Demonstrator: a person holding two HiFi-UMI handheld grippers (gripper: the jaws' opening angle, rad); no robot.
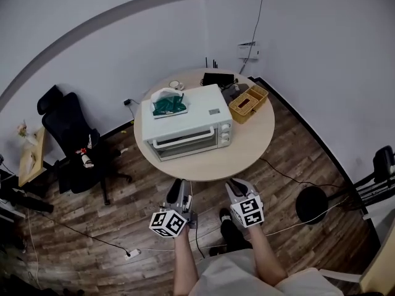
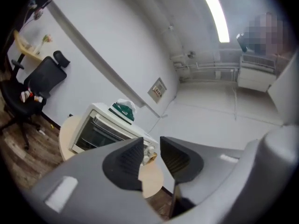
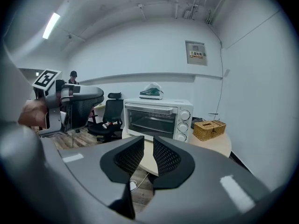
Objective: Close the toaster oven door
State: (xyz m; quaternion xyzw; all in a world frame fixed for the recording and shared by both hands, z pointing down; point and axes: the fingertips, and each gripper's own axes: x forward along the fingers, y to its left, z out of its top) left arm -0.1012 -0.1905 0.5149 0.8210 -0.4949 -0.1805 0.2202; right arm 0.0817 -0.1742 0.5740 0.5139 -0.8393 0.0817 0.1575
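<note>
Toaster oven [image 1: 197, 121] stands shut; print on wall sign [image 3: 195, 53] unreadable.

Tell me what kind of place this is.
Probably an office or lab workroom, not a kitchen. The toaster oven sits on a round table near a black office chair, and a power strip lies on the wood floor.
</note>
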